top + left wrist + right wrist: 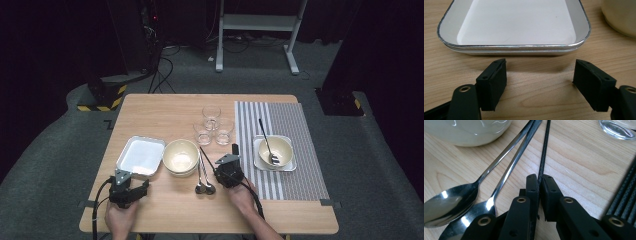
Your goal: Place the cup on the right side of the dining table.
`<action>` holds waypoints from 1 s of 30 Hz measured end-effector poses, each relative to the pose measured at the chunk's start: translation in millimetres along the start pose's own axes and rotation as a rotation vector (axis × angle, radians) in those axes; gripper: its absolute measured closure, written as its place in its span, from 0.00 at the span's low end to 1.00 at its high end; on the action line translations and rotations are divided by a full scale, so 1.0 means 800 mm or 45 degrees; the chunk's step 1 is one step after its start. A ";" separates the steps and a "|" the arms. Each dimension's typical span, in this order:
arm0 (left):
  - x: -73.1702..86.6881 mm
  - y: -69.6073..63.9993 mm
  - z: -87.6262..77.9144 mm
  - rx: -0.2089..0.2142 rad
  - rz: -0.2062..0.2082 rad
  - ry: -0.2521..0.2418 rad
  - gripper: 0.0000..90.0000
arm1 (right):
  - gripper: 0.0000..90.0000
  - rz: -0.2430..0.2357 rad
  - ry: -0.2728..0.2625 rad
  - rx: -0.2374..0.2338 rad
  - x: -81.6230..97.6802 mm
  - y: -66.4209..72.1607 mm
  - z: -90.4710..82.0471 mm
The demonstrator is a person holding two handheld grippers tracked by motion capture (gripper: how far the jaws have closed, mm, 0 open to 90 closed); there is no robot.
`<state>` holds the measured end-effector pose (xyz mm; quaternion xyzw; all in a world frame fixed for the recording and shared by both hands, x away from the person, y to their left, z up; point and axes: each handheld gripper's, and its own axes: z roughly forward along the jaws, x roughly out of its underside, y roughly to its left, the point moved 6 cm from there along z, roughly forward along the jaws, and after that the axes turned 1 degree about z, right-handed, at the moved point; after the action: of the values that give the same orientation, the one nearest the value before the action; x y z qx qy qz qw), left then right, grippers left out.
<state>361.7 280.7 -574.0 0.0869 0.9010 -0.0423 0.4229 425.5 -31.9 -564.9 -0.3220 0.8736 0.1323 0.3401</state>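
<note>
Black fingers (539, 185) of the right gripper (228, 171) are pinched on a thin dark stick (543, 152), just right of two spoons (477, 192) beside the cream bowl (181, 156). One setting looks done on the striped mat (295, 150); more seems left. Left gripper (540, 82) fingers are spread, nothing held, before the white tray (514, 47). No writing is readable.

Grey-striped placemat (285, 150) — cream bowls (181, 156), white tray (141, 156), black chopstick (544, 150)

Pale matt wood grain seen on the table (579, 170), glossy polished metal on the spoons (461, 202), dark woven texture on the rod (544, 152), smooth white enamel with a metal rim on the tray (511, 46), matt black plastic on the jaws, clear glass on the cup (616, 130).
</note>
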 end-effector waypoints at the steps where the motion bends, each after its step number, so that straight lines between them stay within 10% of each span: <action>1: 0.000 0.000 0.000 0.000 0.000 0.000 0.30 | 0.94 0.006 0.001 -0.001 -0.001 0.000 0.001; 30: 0.000 0.001 0.000 0.011 -0.005 -0.003 0.30 | 0.94 0.069 0.019 -0.004 -0.030 -0.013 0.025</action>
<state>361.6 281.2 -573.8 0.0867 0.9005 -0.0470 0.4235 456.4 -19.5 -563.4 -0.2996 0.8844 0.1403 0.3293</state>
